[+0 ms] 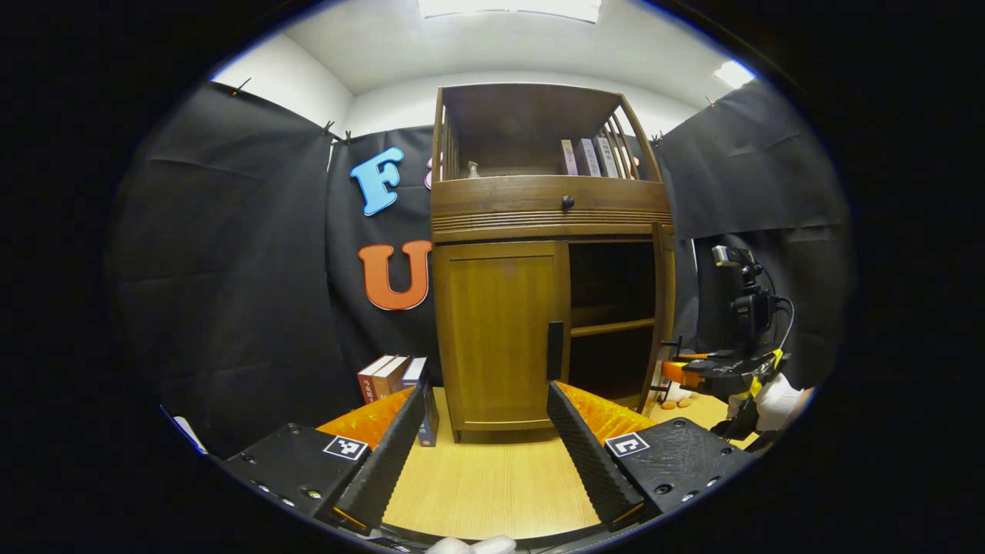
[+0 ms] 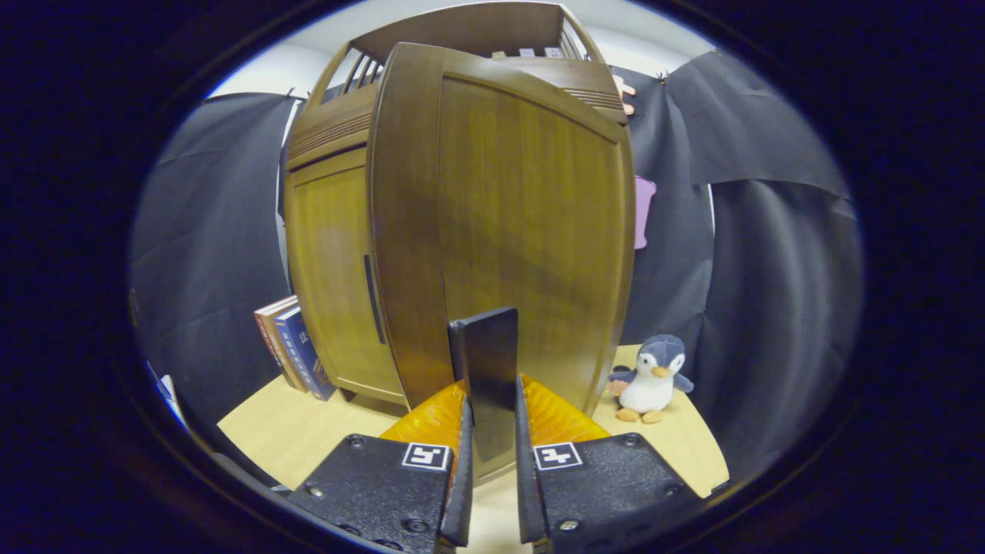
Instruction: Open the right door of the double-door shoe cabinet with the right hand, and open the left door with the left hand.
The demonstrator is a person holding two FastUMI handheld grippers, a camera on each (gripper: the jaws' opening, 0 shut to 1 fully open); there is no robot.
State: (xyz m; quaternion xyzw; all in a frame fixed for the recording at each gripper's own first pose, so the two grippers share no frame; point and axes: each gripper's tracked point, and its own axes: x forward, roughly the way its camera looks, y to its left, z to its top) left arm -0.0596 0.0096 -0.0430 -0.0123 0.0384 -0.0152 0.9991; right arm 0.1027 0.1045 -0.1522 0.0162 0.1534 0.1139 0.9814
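The shoe cabinet point(image 1: 550, 254) is seen straight ahead, standing on the pale wooden surface point(image 1: 492, 485). Its left door point(image 1: 500, 335) is closed, a dark vertical handle point(image 1: 555, 350) set at its right edge. The right door point(image 1: 660, 315) is swung open and seen edge-on, baring dark inner shelves. The left gripper point(image 1: 485, 400) is held with jaws wide apart, short of the left door. Books point(image 1: 388, 377) lean beside the cabinet. The right gripper point(image 1: 677, 369) is seen at the open door.

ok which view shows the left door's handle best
Left gripper view: the left door faces the camera, its handle unobstructed at the inner edge. Right gripper view shows that handle only obliquely, beside the open right door.
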